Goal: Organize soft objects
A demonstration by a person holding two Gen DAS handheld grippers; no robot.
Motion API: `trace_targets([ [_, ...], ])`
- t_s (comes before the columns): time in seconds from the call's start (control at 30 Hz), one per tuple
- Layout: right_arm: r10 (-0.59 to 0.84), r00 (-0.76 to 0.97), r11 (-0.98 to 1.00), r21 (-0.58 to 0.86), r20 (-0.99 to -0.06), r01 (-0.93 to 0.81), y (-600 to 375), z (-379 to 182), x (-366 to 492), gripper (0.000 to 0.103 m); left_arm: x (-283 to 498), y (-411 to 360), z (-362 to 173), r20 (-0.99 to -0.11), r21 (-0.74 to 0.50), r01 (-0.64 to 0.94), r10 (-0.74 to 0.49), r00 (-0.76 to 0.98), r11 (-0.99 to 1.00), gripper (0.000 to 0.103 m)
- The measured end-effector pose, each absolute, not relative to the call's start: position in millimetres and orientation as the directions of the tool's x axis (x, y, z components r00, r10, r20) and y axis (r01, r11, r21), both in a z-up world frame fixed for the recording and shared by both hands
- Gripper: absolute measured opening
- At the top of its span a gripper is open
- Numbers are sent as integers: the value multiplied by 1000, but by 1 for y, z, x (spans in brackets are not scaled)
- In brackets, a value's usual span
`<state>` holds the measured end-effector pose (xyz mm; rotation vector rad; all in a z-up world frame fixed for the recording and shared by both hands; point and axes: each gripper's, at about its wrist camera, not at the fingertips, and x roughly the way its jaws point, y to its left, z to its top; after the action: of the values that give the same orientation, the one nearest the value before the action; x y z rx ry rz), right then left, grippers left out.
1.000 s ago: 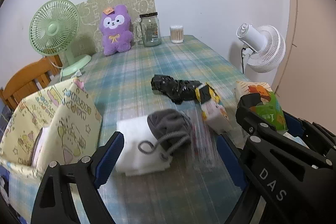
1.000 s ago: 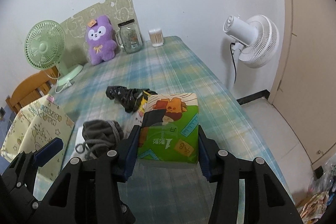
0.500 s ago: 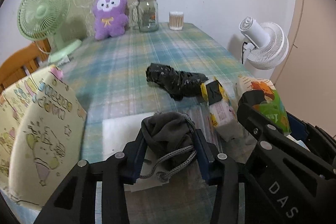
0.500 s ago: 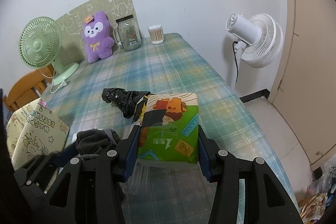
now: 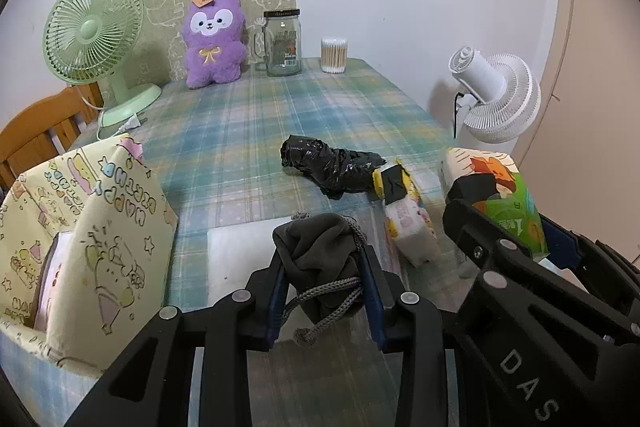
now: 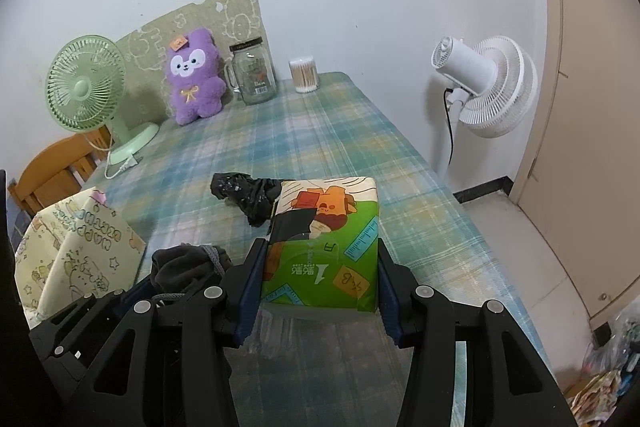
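My left gripper (image 5: 322,273) has just been closing, and its two blue pads now squeeze the one dark grey drawstring fabric pouch (image 5: 316,251) between them, its grey cord dangling at 6 o'clock. Under the pouch lies one flat white foam pad (image 5: 236,255) on the blue-green plaid tablecloth (image 5: 248,131). My right gripper (image 6: 318,269) clamps one soft tissue pack in a green and orange cartoon wrapper (image 6: 324,243), pads pressed on both of its sides.

From my left camera, at 1 o'clock from the pouch sits one crumpled black plastic bag (image 5: 328,165). Touching its right end is one small white and yellow tissue packet with a black patch (image 5: 406,213). At 9 o'clock stands one pale yellow fabric storage bin with cartoon prints (image 5: 92,231), open at the top.

Along the far edge at 12 o'clock I count one purple plush bunny (image 5: 214,41), one glass jar with a black lid (image 5: 282,43) and one clear tub of cotton swabs (image 5: 334,55). There are two fans: one mint-green desk fan (image 5: 94,35) on the table at 10 o'clock, and one white standing fan (image 5: 494,95) off the table at 2 o'clock. One wooden chair back (image 5: 38,135) shows at 9 o'clock.
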<state>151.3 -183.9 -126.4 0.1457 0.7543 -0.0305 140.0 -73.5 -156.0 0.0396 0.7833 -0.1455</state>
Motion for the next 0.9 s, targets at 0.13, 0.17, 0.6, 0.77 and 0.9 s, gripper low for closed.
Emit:
trace_targets([
  [0.13, 21, 742, 991, 112, -670, 72, -181, -116, 142, 53, 131, -70, -149, -695, -31, 140, -122, 708, 990, 34],
  [0.17, 22, 746, 991, 111, -665, 71, -180, -113, 139, 53, 128, -69, -145, -689, -34, 136, -121, 715, 990, 34],
  [0.6, 37, 788, 992, 117, -615, 45, -171, -77, 106, 53, 95, -62, -113, -633, -18, 122, -106, 767, 992, 34],
  [0.77, 48, 802, 993, 116, -596, 27, -168, -62, 93, 53, 80, -60, -98, -607, -18, 110, -99, 788, 994, 33],
  [0.9, 54, 813, 993, 114, -579, 15, -167, -51, 83, 53, 70, -58, -88, -587, -15, 103, -92, 804, 995, 33],
])
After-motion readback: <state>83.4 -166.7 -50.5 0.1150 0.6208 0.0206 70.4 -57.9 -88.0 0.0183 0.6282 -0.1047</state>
